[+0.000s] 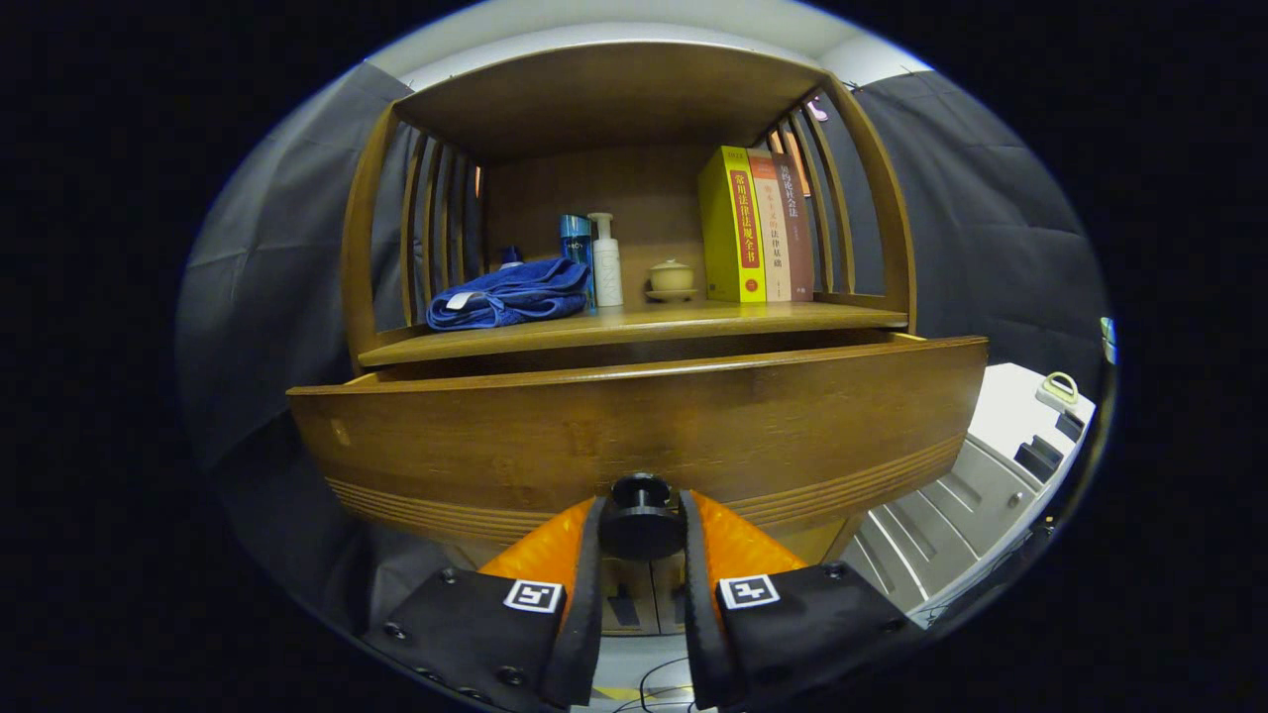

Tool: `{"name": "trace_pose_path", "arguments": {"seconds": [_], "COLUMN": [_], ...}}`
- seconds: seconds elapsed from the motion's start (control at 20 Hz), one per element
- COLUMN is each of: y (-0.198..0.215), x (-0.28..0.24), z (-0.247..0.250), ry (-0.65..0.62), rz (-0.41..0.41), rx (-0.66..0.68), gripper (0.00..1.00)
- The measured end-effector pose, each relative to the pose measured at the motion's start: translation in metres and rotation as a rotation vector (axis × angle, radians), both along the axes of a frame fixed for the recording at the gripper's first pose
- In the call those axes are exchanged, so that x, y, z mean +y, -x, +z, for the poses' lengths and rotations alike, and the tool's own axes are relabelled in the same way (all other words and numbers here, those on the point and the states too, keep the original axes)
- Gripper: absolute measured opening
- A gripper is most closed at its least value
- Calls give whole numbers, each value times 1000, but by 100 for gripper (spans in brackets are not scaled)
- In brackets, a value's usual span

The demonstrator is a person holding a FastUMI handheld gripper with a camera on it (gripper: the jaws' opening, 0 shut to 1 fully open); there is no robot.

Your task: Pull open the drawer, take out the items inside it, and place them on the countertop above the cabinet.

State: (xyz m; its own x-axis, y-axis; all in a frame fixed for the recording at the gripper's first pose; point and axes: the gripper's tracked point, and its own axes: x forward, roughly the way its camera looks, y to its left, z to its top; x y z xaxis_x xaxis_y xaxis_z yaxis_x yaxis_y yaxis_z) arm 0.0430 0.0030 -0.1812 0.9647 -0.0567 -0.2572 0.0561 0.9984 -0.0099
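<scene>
A wooden cabinet's drawer front (634, 436) stands pulled out toward me, a dark gap showing between its top edge and the countertop (634, 327) above. My gripper (641, 525) is shut on the drawer's round dark knob (641, 517), one finger pressing each side of it. The drawer's inside is hidden behind its front panel. On the countertop lie a folded blue towel (510, 294), a blue bottle (577, 248), a white pump bottle (605, 259), a small lidded cup (671, 277) and three upright books (753, 226).
Slatted wooden side rails (426, 228) and a top board enclose the countertop shelf. A white and grey unit (1001, 465) stands to the right of the cabinet. Lower cabinet doors (639, 604) show beneath the knob, between my fingers.
</scene>
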Motion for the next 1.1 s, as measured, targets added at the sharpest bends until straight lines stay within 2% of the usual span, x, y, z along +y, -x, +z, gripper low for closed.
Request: {"name": "trace_pose_path", "arguments": {"seconds": [1.1], "y": [86], "x": [3], "z": [-12], "ry": [-52], "rz": [-2], "rx": [48], "gripper": [44]}}
